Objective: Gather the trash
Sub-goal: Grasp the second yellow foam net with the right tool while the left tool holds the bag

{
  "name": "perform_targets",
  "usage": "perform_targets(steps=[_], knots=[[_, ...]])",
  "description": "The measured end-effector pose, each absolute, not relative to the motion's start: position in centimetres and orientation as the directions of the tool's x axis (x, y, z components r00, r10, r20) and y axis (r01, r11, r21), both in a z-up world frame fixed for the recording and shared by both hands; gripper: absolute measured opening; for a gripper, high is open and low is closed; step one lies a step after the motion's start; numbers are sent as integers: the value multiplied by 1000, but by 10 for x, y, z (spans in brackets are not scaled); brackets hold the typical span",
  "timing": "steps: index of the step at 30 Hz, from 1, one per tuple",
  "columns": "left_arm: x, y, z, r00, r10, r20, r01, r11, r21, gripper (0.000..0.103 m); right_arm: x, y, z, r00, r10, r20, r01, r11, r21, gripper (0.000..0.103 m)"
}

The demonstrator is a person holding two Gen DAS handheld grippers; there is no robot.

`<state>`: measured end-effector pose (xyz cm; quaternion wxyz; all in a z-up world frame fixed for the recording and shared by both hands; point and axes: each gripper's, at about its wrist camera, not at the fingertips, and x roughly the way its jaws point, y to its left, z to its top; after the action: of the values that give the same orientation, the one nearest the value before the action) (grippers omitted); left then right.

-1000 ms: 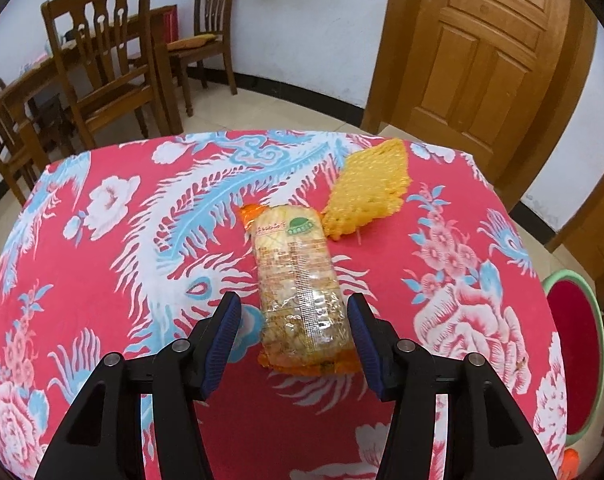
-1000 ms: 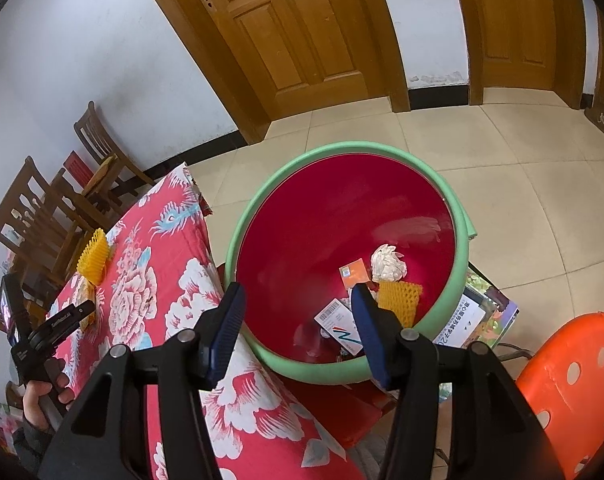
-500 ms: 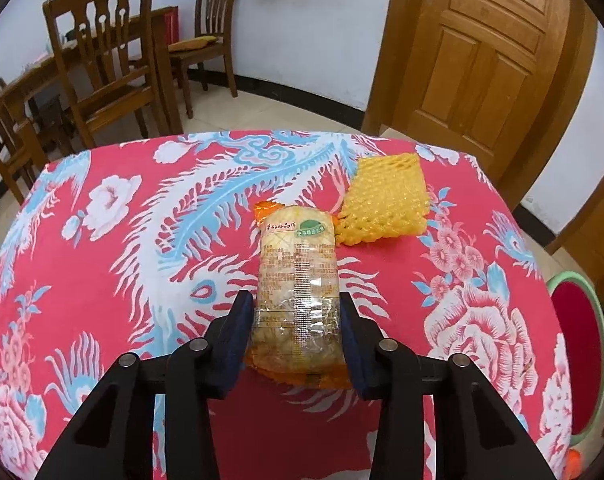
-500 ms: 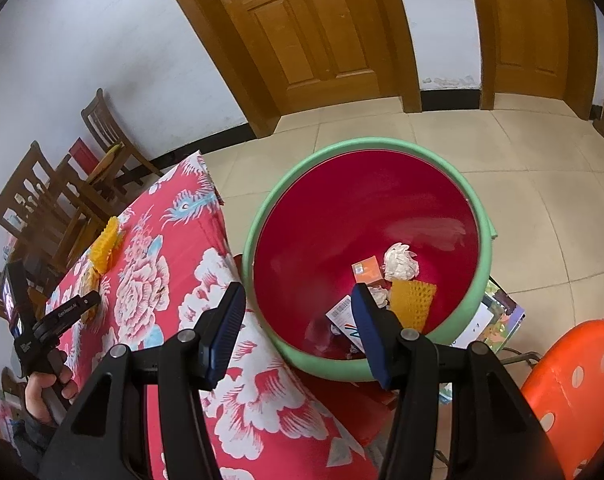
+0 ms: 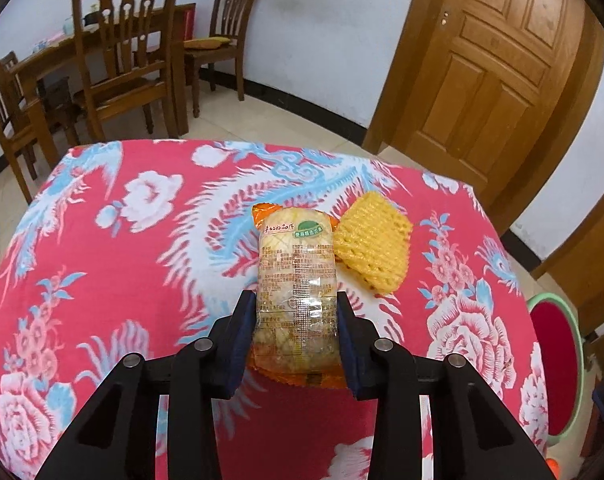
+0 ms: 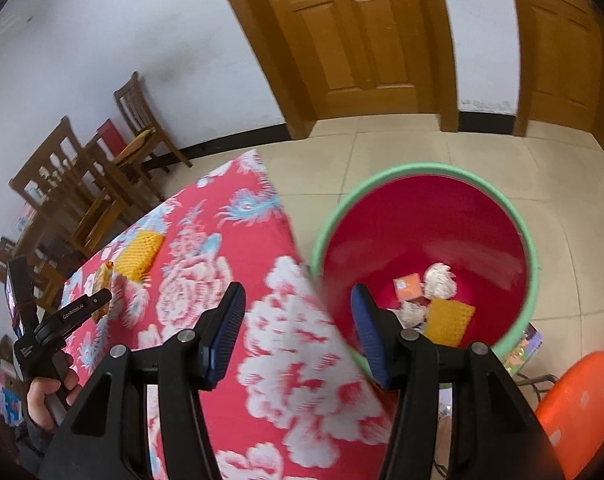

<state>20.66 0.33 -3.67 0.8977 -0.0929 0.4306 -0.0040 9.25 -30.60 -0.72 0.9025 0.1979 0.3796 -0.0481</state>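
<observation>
1. At lower centre of the left wrist view, the snack packet (image 5: 295, 292) is clamped between the left tongs (image 5: 295, 344), whose jaws have just closed, over the red floral tabletop (image 5: 101, 280).
2. Yellow foam net (image 5: 372, 250) lies just right of it.
3. Right tongs (image 6: 297, 332) stand apart, empty, beside the red bin (image 6: 422, 224).

a table (image 5: 101, 280) draped in a red cloth printed with white flowers and blue phoenix feathers carries a yellow foam fruit net (image 5: 372, 248), lying toward the far right corner. on the tiled floor (image 6: 402, 148) just past the table's right edge stands a green-rimmed red bin (image 6: 422, 176).
</observation>
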Motion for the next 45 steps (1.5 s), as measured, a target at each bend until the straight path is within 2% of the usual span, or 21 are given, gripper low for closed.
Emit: perform_targets(steps=[23,41,45], knots=[[184,78,-54,587,-41,-808,-181,967,-180,39,188,-159,-17,651,263,-712,-16,943,333,56],[181,91,-58,612,-45,-790,-203,956,-211,39,250,-70,-55,577,330,-748,-158,943,294,56],[181,92,-58,615,-48,-787,-202,955,-216,39,258,-58,-58,575,337,-745,-181,941,286,53]])
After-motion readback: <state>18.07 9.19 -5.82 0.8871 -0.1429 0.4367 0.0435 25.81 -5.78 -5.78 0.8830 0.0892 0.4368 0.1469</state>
